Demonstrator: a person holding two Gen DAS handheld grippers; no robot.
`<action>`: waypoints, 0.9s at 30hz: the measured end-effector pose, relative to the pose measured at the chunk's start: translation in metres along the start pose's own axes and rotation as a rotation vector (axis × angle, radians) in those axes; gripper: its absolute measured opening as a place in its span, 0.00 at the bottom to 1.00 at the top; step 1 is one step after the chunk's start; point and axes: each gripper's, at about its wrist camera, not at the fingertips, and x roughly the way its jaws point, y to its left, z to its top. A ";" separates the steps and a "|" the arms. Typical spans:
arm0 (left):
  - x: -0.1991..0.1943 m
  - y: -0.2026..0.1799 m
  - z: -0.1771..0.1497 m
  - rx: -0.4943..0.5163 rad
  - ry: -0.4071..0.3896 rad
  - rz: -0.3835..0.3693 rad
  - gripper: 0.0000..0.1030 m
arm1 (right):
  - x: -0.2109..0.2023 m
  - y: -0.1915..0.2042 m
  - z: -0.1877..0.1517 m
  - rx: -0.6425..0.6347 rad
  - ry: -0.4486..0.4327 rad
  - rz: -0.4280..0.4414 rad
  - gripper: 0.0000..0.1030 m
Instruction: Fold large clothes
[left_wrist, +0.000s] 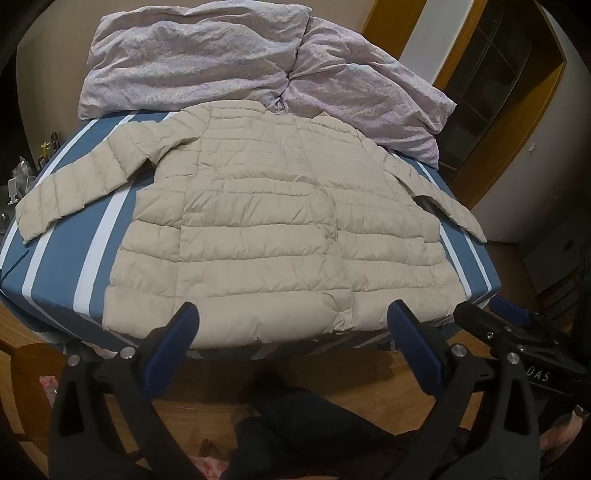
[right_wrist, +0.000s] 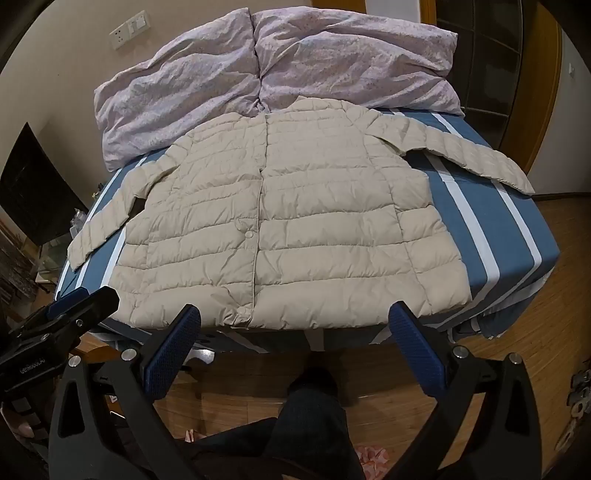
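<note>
- Jacket (left_wrist: 273, 229) — a beige quilted puffer, laid flat and front-up on the bed, both sleeves spread out to the sides, hem at the near edge of the mattress; its snap placket runs down the middle, with one snap (right_wrist: 248, 233) visible in the right wrist view.
- Bed sheet (left_wrist: 66, 258): blue with white stripes, covering the mattress under the jacket.
- Duvet (left_wrist: 207, 62): lilac, crumpled, heaped at the far end of the bed, just beyond the jacket's collar.
- Left gripper (left_wrist: 293, 314): jaws spread wide, holding nothing; the blue-padded fingers (left_wrist: 173, 347) sit in front of the jacket's hem — whether they hover just clear of it or brush it cannot be told.
- Right gripper (right_wrist: 295, 314): likewise wide open and empty, its fingers (right_wrist: 417, 350) framing the hem near the placket's lower end; it also appears at the right edge of the left wrist view.
- Wooden floor (right_wrist: 517, 332): visible below the foot of the bed, with the person's dark trouser leg (right_wrist: 314, 413) between the fingers.
</note>
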 end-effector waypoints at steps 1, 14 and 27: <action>0.000 0.000 0.000 0.000 0.000 0.000 0.98 | 0.000 0.000 0.000 0.000 0.002 -0.001 0.99; 0.000 0.000 0.000 -0.001 0.003 0.003 0.98 | 0.000 -0.001 0.000 0.001 0.003 -0.001 0.99; 0.000 0.000 0.000 0.001 0.001 0.000 0.98 | 0.000 0.000 0.000 0.000 0.001 -0.001 0.99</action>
